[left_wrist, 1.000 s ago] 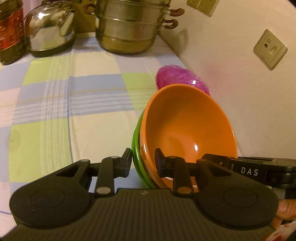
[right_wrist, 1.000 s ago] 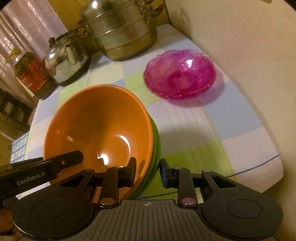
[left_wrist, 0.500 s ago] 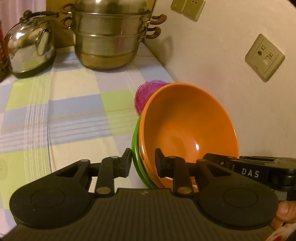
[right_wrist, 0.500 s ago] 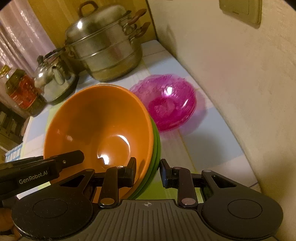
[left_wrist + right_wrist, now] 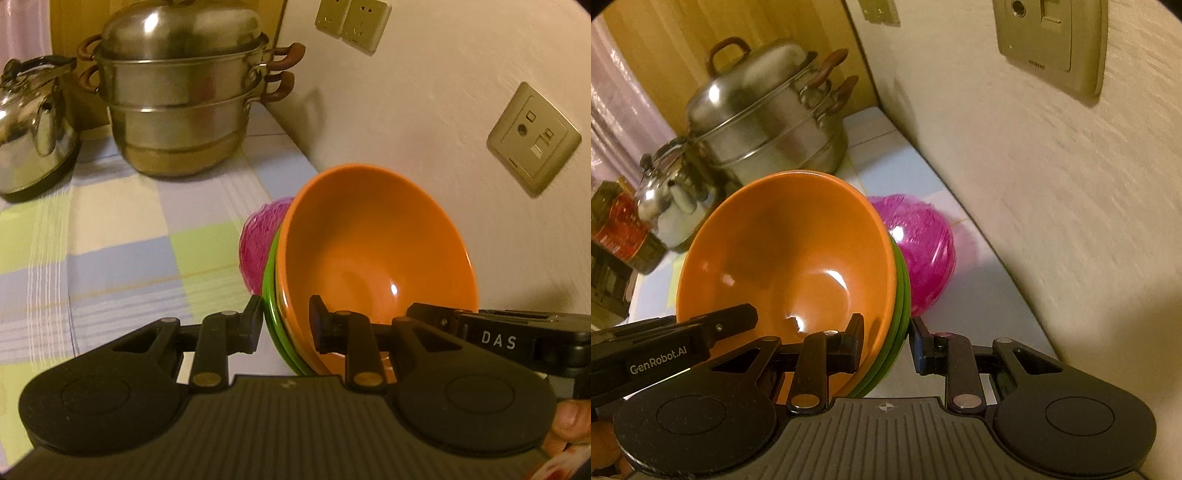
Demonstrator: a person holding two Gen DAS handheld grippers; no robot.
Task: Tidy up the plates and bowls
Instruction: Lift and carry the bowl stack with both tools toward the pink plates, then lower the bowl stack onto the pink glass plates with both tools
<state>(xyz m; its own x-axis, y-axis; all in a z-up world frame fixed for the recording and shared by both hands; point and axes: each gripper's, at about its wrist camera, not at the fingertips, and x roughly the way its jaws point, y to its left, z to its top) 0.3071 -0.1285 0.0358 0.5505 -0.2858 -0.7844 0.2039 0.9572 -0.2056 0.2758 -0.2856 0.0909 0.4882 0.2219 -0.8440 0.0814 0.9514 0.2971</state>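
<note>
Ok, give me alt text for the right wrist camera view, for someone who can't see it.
The right tool grips the rim of an orange bowl nested in green bowls, with the left tool at the opposite rim. A pink glass bowl lies just beyond; a steel steamer pot stands farther back.

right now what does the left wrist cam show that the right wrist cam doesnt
Only the left wrist view shows the double wall outlet and the person's thumb at the lower right.

Only the right wrist view shows the oil bottle at the far left.

Both show the orange bowl nested in green bowls, gripped at opposite rims by the left gripper and right gripper, plus the pink glass bowl, steamer pot and kettle.
</note>
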